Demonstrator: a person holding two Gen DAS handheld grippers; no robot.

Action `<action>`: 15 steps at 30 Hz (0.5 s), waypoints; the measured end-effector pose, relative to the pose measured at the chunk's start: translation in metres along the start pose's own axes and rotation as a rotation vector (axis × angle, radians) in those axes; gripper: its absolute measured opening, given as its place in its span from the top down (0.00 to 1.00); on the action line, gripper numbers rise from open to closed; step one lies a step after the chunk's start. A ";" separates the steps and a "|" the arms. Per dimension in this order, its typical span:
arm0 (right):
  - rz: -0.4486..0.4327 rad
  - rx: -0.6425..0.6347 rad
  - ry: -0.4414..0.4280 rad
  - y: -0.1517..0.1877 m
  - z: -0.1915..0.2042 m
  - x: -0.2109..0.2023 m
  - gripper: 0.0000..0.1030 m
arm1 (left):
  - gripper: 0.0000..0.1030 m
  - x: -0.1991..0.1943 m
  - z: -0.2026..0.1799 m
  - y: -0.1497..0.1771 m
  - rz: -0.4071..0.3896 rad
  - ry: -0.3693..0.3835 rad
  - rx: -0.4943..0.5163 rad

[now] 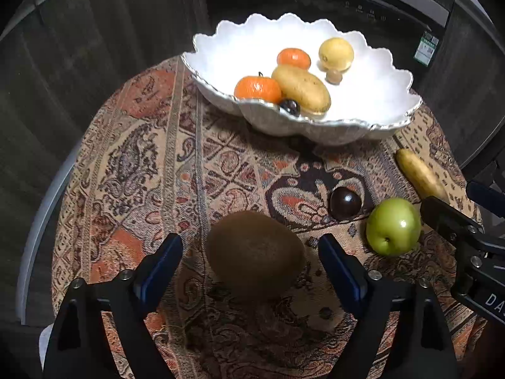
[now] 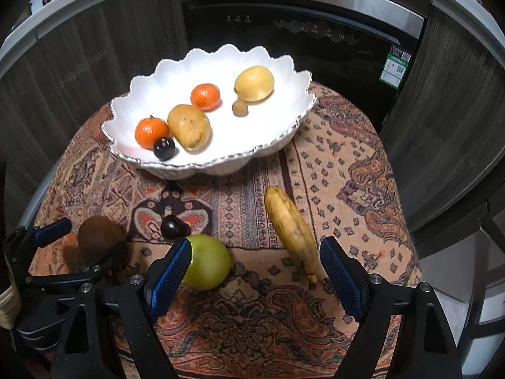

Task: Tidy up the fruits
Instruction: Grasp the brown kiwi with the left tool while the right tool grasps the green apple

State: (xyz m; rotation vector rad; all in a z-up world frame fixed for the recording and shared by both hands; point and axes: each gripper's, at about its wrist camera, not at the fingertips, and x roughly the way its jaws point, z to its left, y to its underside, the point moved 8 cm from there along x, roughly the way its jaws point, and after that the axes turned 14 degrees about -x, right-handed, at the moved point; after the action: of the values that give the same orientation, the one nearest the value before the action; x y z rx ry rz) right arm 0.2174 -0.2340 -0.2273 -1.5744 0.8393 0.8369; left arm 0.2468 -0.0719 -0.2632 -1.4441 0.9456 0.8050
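Observation:
A brown kiwi (image 1: 255, 252) lies on the patterned cloth between the open jaws of my left gripper (image 1: 251, 263), which do not touch it. My right gripper (image 2: 252, 271) is open and empty, with the green apple (image 2: 206, 262) by its left finger and the banana (image 2: 292, 230) ahead between the fingers. A dark plum (image 2: 173, 226) lies beyond the apple. The white scalloped bowl (image 2: 277, 117) holds two tangerines (image 2: 151, 132), a mango (image 2: 189, 126), a lemon (image 2: 254, 83), a small dark plum (image 2: 164, 148) and a small brown fruit (image 2: 240, 107).
The round table is covered by a patterned cloth (image 2: 347, 173). A dark oven front (image 2: 300, 31) and wooden cabinet doors (image 2: 448, 94) stand behind it. In the left wrist view my right gripper (image 1: 457, 221) shows by the apple (image 1: 393, 225).

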 end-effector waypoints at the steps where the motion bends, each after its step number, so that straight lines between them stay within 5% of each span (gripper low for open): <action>1: 0.005 0.001 -0.001 0.001 0.000 0.002 0.18 | 0.19 0.002 0.000 0.001 0.004 0.000 0.000; 8: 0.008 -0.001 -0.017 0.003 0.003 0.009 0.18 | 0.39 0.013 -0.002 0.006 0.034 0.014 0.003; 15: 0.003 -0.015 -0.037 0.000 0.011 0.009 0.18 | 0.40 0.012 -0.001 0.008 0.043 0.018 0.001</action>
State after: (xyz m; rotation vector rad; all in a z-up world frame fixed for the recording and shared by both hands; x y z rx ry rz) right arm 0.2205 -0.2242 -0.2364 -1.5663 0.8106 0.8738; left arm 0.2451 -0.0740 -0.2769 -1.4369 0.9935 0.8242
